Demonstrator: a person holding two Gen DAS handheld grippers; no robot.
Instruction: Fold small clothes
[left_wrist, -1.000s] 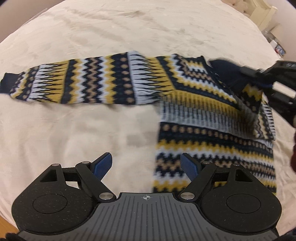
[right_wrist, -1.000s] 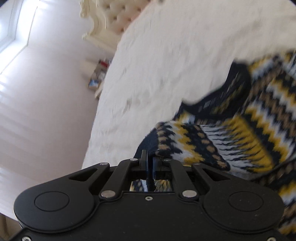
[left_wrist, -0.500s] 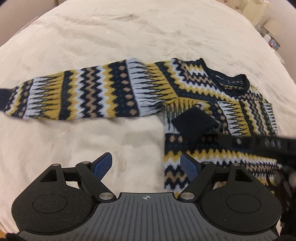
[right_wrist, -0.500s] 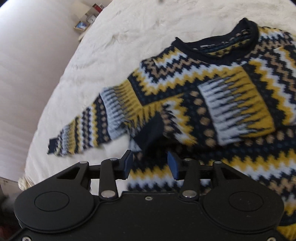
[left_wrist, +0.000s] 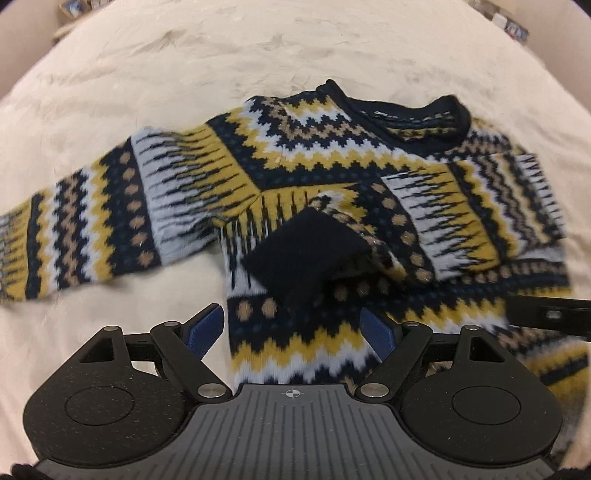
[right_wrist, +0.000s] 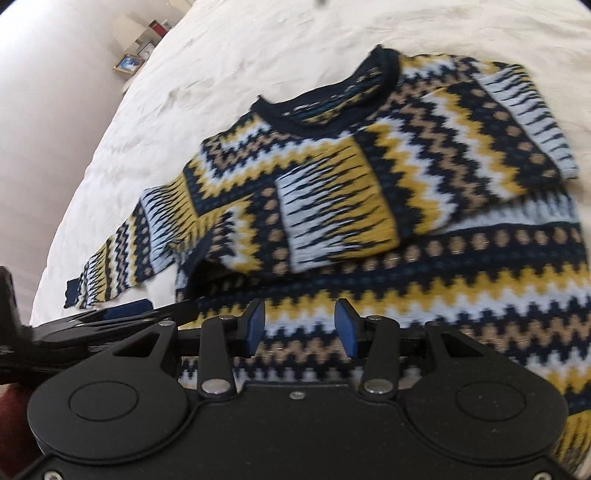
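Blue fingers (right_wrist: 255, 325) apart over sweater (right_wrist: 406, 192)

A wide bed with a cream, softly wrinkled plush cover (right_wrist: 229, 66) fills both views. Past its far edge in the right wrist view lies pale, brightly lit floor (right_wrist: 48, 110), where a small blue-framed picture (right_wrist: 127, 63) and some blurred boxes sit near a white piece of furniture (right_wrist: 127, 31).

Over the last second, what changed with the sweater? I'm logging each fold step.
The right hand-held gripper carried one sleeve across the sweater chest, opened its jaws and let go; the cuff now lies there. The other sleeve stayed stretched out; the left hand-held gripper stayed open, empty.
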